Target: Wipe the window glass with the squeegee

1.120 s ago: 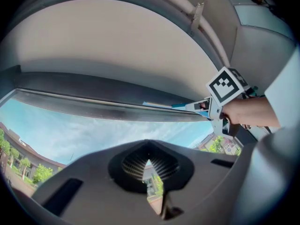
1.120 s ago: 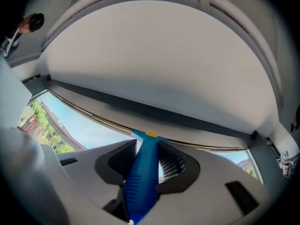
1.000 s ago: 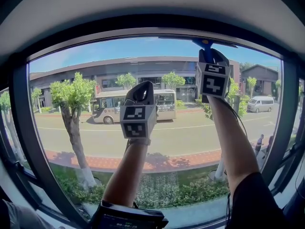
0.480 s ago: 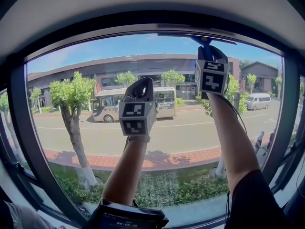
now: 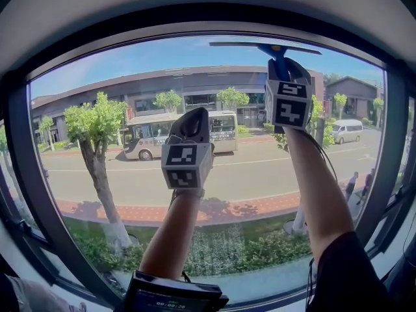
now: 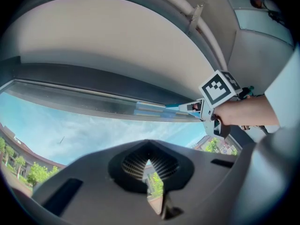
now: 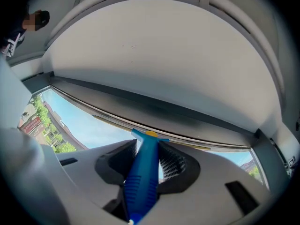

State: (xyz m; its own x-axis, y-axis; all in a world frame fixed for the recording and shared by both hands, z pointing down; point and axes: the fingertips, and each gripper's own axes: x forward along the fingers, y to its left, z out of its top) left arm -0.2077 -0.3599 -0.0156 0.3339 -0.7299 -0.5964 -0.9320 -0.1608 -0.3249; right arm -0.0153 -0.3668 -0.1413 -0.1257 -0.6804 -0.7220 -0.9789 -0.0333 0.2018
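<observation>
The right gripper (image 5: pixel 283 70), held high near the top bar of the window frame (image 5: pixel 195 28), has its jaws clamped on the blue handle of the squeegee (image 5: pixel 279 56). The squeegee's blade lies level across the window glass (image 5: pixel 130 70) just below that top bar. The left gripper (image 5: pixel 193 123), lower and well below the top bar, holds nothing, its jaws drawn nearly together so that only a thin slit of the street outside shows between them.
</observation>
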